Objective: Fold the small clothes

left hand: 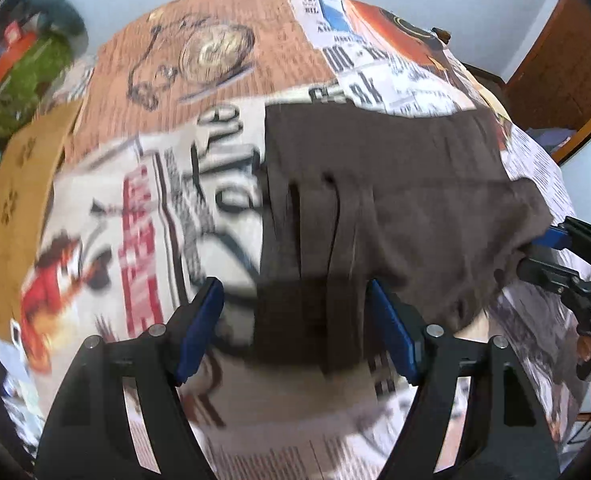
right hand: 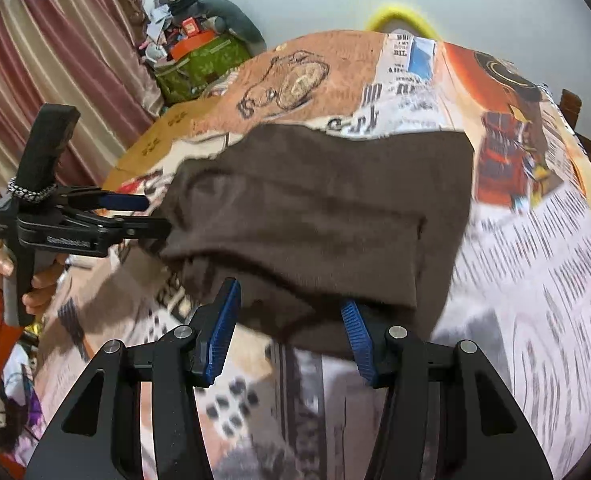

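A dark brown garment (left hand: 395, 184) (right hand: 319, 208) lies folded on a table covered with a newspaper-print cloth (left hand: 143, 216) (right hand: 527, 264). My left gripper (left hand: 295, 332) straddles its near left edge. Its blue pads (left hand: 199, 328) stand wide apart and off the fabric, so it is open. From the right wrist view, the left gripper (right hand: 151, 214) sits at the garment's left corner, held by a hand with an orange sleeve. My right gripper (right hand: 291, 332) has the near right edge between its parted pads, also open. In the left wrist view, the right gripper (left hand: 535, 254) is at the right corner.
A green bag (left hand: 27, 76) (right hand: 199, 64) with orange boxes stands beyond the table's back left. A tan board (left hand: 19, 208) lies at the left edge, a yellow object (right hand: 399, 16) at the far edge. Striped curtains (right hand: 55, 60) hang left; a wooden door (left hand: 567, 52) is right.
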Motion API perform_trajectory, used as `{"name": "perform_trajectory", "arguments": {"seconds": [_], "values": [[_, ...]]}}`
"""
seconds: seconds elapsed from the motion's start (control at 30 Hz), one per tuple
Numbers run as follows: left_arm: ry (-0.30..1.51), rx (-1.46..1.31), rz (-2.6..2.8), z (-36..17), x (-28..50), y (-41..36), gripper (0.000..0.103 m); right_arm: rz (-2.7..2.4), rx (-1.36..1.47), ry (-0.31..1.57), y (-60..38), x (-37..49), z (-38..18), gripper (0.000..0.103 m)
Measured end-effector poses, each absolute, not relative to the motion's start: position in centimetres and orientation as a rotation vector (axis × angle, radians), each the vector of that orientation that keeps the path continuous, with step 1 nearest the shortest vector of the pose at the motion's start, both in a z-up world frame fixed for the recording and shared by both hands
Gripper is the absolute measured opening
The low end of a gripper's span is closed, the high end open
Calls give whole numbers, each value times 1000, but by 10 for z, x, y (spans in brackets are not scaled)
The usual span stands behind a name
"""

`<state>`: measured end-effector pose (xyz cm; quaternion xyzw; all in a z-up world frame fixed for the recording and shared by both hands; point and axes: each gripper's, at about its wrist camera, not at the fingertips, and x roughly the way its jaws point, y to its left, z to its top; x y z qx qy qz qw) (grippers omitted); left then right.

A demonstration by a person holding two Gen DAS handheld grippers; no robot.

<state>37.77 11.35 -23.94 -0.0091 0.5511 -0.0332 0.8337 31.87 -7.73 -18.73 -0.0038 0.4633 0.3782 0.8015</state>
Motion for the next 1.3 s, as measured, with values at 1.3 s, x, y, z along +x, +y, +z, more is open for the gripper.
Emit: {"name": "perform_trajectory", "arguments": {"seconds": [1.3], "values": [[1045, -17, 68, -222, 449, 104, 78, 680, -34, 932, -102, 333, -205, 58]]}}
